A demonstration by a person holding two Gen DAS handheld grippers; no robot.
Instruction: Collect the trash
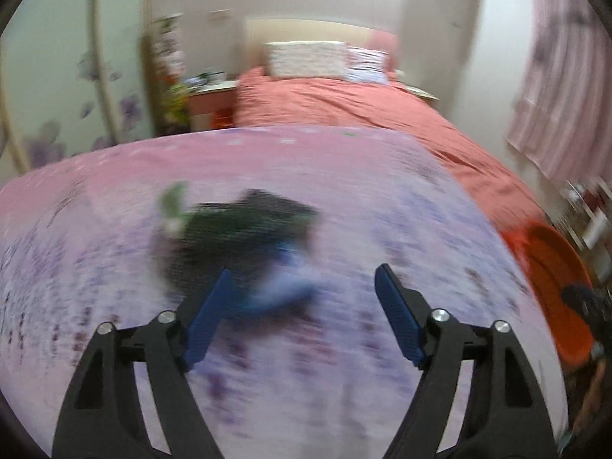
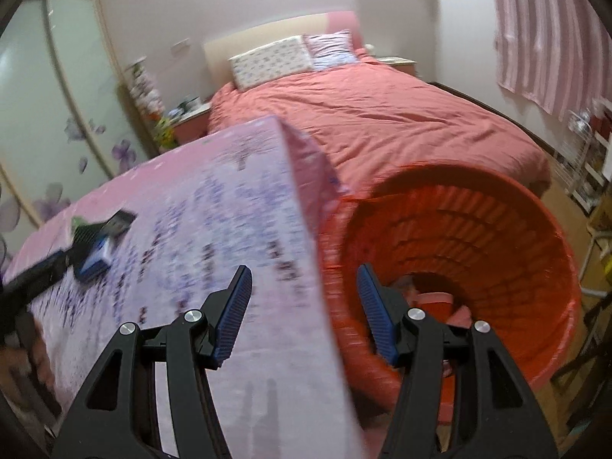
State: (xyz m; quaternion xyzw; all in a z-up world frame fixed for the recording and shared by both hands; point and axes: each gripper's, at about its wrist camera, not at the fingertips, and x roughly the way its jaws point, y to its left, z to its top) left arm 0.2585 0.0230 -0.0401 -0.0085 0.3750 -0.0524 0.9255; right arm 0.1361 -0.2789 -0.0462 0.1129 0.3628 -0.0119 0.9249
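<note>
On the table's pink-and-lilac cloth (image 1: pixel 382 191) lies a small blurred heap of trash: a dark wrapper (image 1: pixel 244 225), a blue packet (image 1: pixel 283 287) and a green-and-white scrap (image 1: pixel 174 202). My left gripper (image 1: pixel 304 271) hovers open just short of the heap, with the blue packet's edge showing between its fingers and no pad pressing on it. The right wrist view shows the same heap (image 2: pixel 103 241) at far left. My right gripper (image 2: pixel 304 269) is open and empty over the table's right edge, beside the orange-red bin (image 2: pixel 478 229). Some pinkish litter (image 2: pixel 432 302) lies at the bin's bottom.
The bin (image 1: pixel 550 267) stands on the floor against the table's right side. Behind the table is a bed with a salmon cover (image 2: pixel 382 114) and pillows. A wardrobe with flower-print doors (image 2: pixel 57 114) stands left, and a striped curtain (image 2: pixel 554 38) and a white rack (image 2: pixel 589 153) right.
</note>
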